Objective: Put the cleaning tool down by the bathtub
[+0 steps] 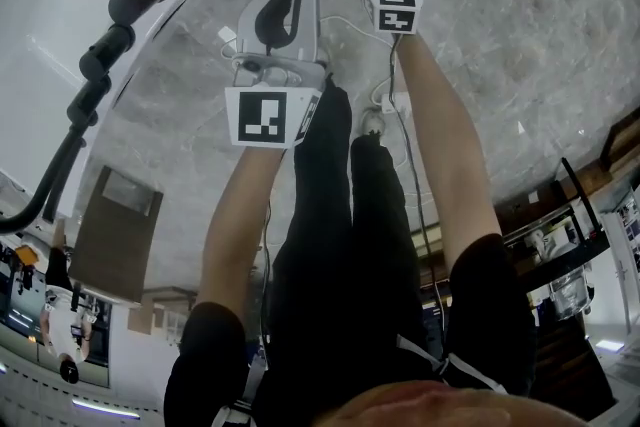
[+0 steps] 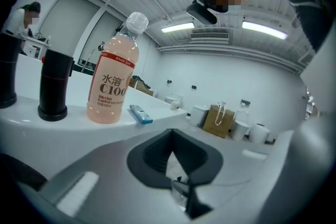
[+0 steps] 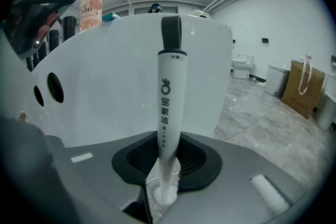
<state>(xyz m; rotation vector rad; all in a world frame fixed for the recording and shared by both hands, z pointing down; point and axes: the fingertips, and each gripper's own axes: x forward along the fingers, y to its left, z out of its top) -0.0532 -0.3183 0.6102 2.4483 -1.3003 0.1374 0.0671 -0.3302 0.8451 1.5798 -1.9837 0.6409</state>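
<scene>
The right gripper clamped the tool just before the tub. The left gripper hung beside the tub's rim, jaws together and empty.

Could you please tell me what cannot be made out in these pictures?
- The cleaning tool: near end blurred between the right tongs, right gripper view.
- The bathtub: inside hidden by its own wall, right gripper view.
- The blue item beside the bottle: too small, left gripper view.
</scene>
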